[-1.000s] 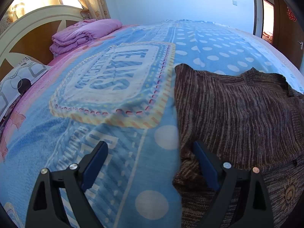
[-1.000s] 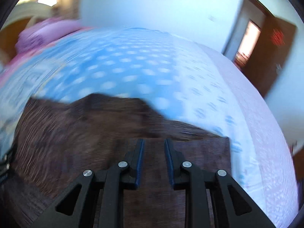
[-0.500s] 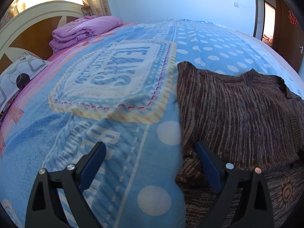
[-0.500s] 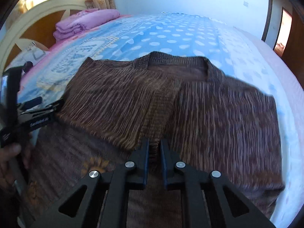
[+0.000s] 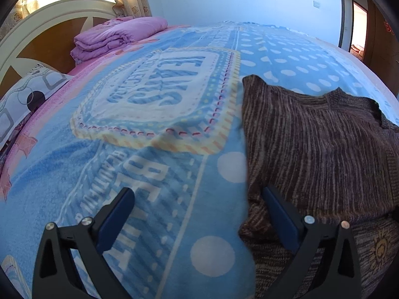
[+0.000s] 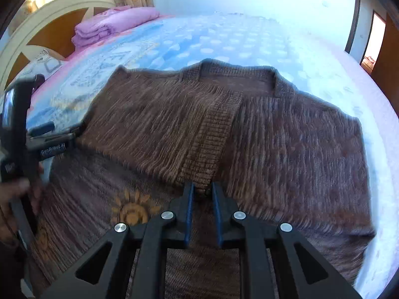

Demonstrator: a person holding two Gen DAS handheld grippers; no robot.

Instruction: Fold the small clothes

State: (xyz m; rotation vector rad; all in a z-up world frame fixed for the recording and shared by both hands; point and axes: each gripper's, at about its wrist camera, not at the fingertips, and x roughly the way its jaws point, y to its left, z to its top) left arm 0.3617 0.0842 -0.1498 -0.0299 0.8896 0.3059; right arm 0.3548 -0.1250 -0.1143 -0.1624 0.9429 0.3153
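Observation:
A brown striped knit cardigan lies flat on the bed, both sleeves folded in over its front; it also shows in the left wrist view. My right gripper is nearly shut, its jaws around the ribbed cuff of the folded sleeve at the cardigan's middle. My left gripper is wide open at the cardigan's left edge, one finger over the knit, the other over the blanket. It also shows in the right wrist view, held by a hand.
The bed is covered by a blue polka-dot blanket with a printed label. A folded pink quilt and a patterned pillow lie by the headboard. A doorway is at the right.
My right gripper swung from the cardigan's right side to its middle and now sits at the folded sleeve's cuff. My left gripper stayed open at the left edge.

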